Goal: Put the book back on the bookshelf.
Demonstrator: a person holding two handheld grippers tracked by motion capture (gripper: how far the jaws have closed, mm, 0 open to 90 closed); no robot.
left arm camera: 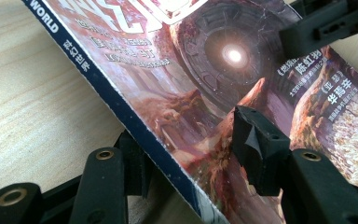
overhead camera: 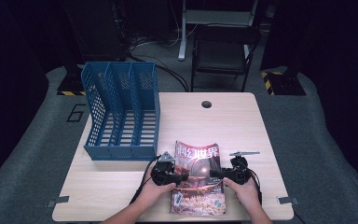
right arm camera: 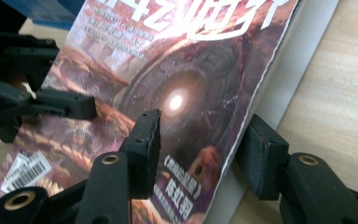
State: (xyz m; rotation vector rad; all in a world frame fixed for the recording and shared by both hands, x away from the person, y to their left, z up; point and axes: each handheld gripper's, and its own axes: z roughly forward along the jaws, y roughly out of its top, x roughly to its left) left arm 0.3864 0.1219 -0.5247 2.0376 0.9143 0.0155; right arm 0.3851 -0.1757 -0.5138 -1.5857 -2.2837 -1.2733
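Observation:
A magazine (overhead camera: 198, 179) with a reddish sci-fi cover lies near the table's front edge, its far end lifted a little. My left gripper (overhead camera: 182, 177) comes in from its left, spine side. In the left gripper view its jaws (left arm camera: 193, 154) straddle the blue spine of the magazine (left arm camera: 191, 70), one pad on the cover and one tucked under the edge, and they look shut on it. My right gripper (overhead camera: 214, 173) is at the opposite edge. Its jaws (right arm camera: 203, 140) stand open around the magazine (right arm camera: 168, 70), with a gap showing beside the outer jaw.
A blue three-slot file rack (overhead camera: 121, 112) stands at the back left of the wooden table (overhead camera: 242, 126). A cable hole (overhead camera: 206, 104) sits near the far edge. A dark chair (overhead camera: 221, 51) stands behind the table.

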